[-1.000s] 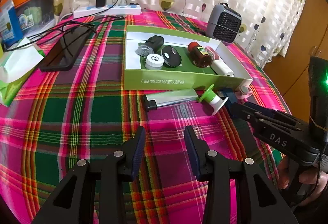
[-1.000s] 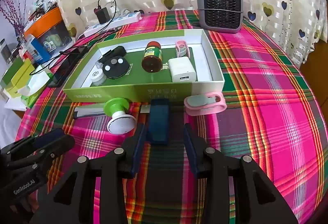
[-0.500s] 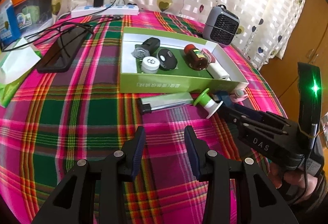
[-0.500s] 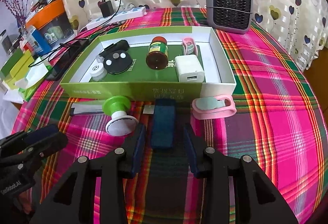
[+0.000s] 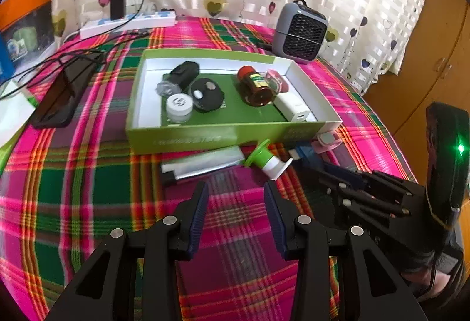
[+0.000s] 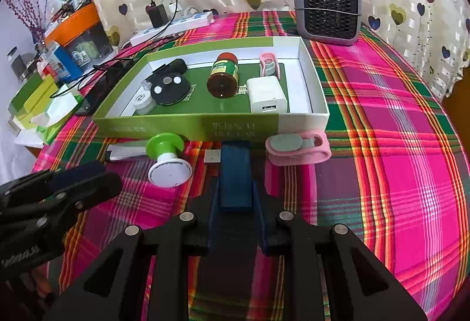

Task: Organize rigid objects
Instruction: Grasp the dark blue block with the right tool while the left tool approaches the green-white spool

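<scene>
A dark blue USB stick lies on the plaid cloth in front of the green box. My right gripper is closing, and its pads press both long sides of the stick. The left wrist view shows that gripper low on the cloth at the stick. My left gripper hovers open over bare cloth, short of a silver tube and a green-and-white spool. A pink clip lies right of the stick. The box holds a brown bottle, a white charger and a black remote.
A grey fan heater stands behind the box at the right. A power strip with cables and a dark phone lie at the back left. Green cartons and tissues crowd the left edge. A wooden cabinet stands beyond the table's right edge.
The right gripper's jaws have closed from wide apart onto the blue USB stick. The left gripper has drifted slightly toward the right gripper and stays open.
</scene>
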`<state>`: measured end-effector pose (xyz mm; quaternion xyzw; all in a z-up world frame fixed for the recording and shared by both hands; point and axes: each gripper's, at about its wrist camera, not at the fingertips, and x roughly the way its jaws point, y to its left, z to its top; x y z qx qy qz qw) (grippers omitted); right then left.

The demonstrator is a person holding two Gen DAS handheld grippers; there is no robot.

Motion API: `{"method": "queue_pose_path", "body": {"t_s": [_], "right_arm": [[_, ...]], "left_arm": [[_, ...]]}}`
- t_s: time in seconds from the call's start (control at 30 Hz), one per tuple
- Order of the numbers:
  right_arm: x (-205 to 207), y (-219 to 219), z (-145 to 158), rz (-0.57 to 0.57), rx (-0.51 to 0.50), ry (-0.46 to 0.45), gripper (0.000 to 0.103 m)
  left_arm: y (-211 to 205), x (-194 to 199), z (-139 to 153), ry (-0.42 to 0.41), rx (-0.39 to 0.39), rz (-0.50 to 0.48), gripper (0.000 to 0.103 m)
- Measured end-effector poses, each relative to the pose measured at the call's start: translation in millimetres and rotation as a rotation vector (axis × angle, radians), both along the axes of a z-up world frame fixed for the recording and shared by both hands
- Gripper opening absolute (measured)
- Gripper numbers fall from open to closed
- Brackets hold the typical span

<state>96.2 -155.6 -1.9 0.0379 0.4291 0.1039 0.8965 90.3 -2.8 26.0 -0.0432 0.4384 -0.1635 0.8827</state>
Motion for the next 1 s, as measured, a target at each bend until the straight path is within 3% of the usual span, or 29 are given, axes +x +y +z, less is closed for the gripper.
{"method": "queue_pose_path", "body": {"t_s": [0.3, 0.57, 1.0], "right_arm": [[-12.2, -14.9, 5.1, 0.015, 0.013, -0.015, 0.023], [-17.1, -28.7, 5.8, 0.007, 0.029, -0.014, 0.023], [-15.1, -35.9, 1.7, 0.003, 0.053, 0.003, 0.023]], "left_arm": [[-30.5, 11.2, 2.1, -0.036, 0.057, -0.097, 0.039], [-45.2, 20.5, 2.2, -0.077, 0.156, -0.143, 0.043], [-56.5, 33.1, -8.2, -0.049, 0.17, -0.207, 0.043]]}}
